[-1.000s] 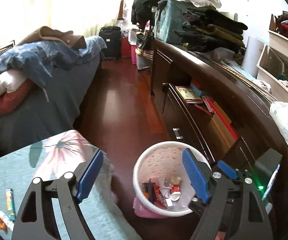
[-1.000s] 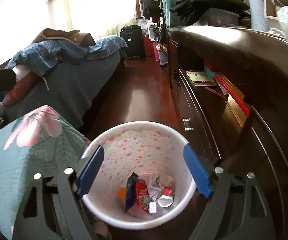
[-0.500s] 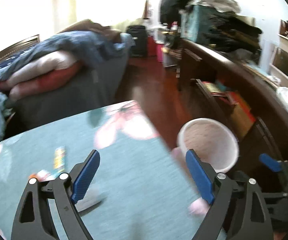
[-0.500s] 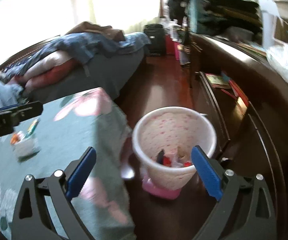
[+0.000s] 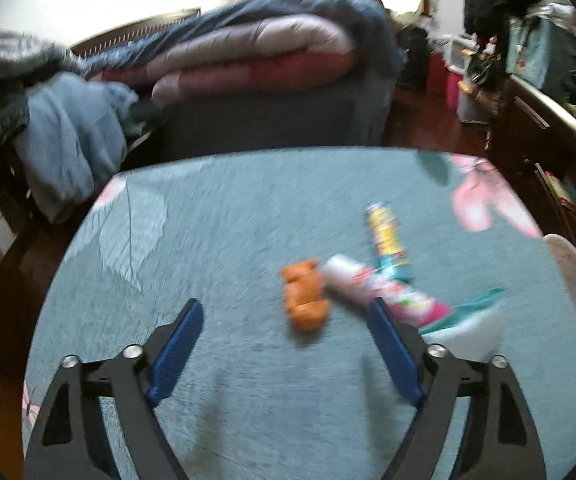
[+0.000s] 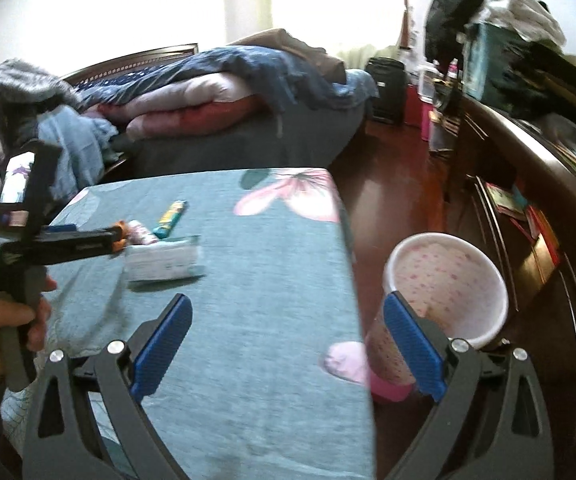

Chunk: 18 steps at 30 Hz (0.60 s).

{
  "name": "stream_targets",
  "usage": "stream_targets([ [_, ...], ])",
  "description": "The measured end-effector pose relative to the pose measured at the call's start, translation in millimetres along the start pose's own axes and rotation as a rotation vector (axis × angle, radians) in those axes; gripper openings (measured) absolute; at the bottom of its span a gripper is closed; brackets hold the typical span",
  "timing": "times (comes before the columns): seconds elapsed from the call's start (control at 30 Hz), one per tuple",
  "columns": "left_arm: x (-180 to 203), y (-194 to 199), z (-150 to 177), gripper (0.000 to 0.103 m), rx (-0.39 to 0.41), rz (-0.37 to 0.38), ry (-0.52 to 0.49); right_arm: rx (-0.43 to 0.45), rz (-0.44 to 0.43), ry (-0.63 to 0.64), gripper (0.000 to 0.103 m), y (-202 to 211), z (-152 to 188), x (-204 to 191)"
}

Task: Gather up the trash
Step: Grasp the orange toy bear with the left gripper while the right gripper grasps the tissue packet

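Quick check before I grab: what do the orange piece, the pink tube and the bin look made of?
Orange piece: looks like crumpled thin plastic or foil wrapper, creased; blur leaves it open. Pink tube: glossy printed plastic, probably a soft squeeze tube. Bin: smooth, rigid-looking white plastic with pink speckles.

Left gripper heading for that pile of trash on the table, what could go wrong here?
The orange scrap, pink tube and yellow wrapper lie touching, so the closing left gripper, still empty, might catch two or knock one aside. The bin stands off the table edge; a dropped piece could hit the floor.
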<state>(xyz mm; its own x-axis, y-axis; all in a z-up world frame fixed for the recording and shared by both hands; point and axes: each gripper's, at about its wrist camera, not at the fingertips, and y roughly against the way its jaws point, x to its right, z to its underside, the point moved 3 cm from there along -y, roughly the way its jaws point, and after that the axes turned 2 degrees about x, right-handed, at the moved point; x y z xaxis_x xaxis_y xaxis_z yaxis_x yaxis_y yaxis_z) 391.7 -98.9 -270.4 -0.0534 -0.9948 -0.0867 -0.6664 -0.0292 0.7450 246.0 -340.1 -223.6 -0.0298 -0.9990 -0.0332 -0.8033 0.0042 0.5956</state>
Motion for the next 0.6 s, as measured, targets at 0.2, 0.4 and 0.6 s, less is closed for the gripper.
stream_targets([
  [0.2, -7, -25, 0, 0.073, -0.031, 0.038, 0.005, -0.007, -0.025, 0.052, 0.097, -11, -5, -33],
  [0.4, -7, -38, -5, 0.062, -0.021, 0.065, -0.010, -0.033, -0.041, 0.079, 0.097, -31, -12, -56],
  [0.6, -4, -36, -6, 0.023, -0.001, 0.115, -0.033, -0.089, -0.082, 0.084, 0.097, -66, -16, -80],
])
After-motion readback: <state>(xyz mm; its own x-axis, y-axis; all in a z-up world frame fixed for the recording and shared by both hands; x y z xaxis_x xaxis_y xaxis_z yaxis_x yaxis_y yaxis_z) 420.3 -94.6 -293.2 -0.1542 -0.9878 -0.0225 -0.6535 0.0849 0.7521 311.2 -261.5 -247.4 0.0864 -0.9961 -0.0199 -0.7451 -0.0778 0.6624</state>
